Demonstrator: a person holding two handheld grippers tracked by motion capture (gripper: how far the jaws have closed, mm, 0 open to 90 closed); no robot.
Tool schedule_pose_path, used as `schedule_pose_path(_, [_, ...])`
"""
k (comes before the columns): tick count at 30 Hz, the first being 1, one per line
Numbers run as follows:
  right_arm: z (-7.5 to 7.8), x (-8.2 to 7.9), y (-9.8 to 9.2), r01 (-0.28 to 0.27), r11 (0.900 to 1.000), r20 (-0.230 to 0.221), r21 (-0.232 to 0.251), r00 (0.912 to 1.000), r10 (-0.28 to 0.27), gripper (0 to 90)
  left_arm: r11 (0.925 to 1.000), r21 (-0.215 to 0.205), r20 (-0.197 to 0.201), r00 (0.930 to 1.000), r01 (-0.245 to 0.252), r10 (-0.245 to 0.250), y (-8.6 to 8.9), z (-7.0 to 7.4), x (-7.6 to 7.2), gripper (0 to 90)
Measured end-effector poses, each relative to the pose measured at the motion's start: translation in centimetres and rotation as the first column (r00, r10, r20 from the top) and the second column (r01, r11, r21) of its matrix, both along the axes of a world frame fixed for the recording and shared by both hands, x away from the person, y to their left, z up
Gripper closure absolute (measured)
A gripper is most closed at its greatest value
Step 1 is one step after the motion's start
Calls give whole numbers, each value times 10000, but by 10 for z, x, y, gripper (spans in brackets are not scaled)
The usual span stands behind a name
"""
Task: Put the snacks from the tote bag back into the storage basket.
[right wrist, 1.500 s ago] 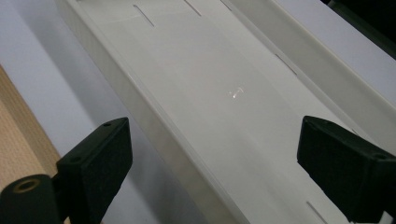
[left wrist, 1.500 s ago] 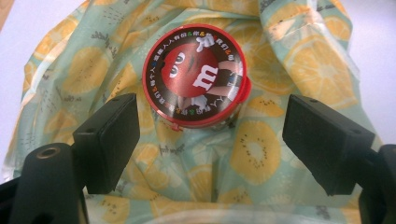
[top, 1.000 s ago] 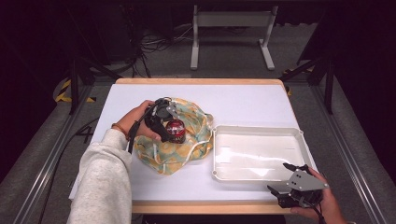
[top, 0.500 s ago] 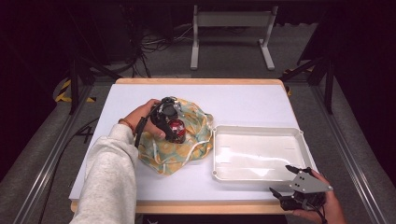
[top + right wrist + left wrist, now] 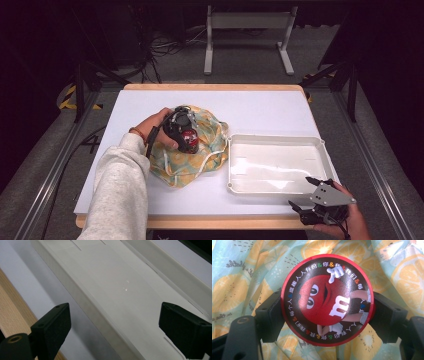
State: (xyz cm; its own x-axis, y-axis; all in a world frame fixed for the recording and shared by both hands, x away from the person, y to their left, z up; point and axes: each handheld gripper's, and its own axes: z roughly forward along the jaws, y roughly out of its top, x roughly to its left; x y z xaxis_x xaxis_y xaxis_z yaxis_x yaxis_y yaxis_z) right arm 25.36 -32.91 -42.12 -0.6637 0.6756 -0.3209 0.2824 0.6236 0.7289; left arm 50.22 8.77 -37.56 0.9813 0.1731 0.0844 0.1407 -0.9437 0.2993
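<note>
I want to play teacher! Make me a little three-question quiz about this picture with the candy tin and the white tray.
1. True or false: the left hand-held gripper is shut on the round red candy tin.
2. What lies under the tin? A) a bare wooden board B) the lemon-print cloth bag C) a stack of plates
3. Fill the gap: the right hand-held gripper has its jaws ____, near the corner of the white tray.

Key: 1 true. 2 B. 3 open, with nothing between them.
</note>
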Motion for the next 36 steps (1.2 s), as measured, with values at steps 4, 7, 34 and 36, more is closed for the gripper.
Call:
schedule_pose_path(4, [0, 0, 0, -18, 10000, 13, -33, 10000, 18, 111, 9999, 166, -22, 10000, 17, -17, -2, 1, 0, 227])
schedule_pose_path(7, [0, 0, 0, -2, 10000, -7, -34, 10000, 2, 116, 9998, 210, 25, 10000, -22, 21, -3, 1, 0, 226])
schedule_pose_path(34, [-1, 1, 5, -194, 9994, 15, -273, 9998, 194, 114, 9988, 375, 127, 9994, -322, 318, -4, 5, -12, 237])
schedule_pose_path(36, [0, 3, 6, -256, 9993, 55, -285, 9997, 258, 114, 9987, 419, 124, 9995, -303, 298, -5, 7, -16, 237])
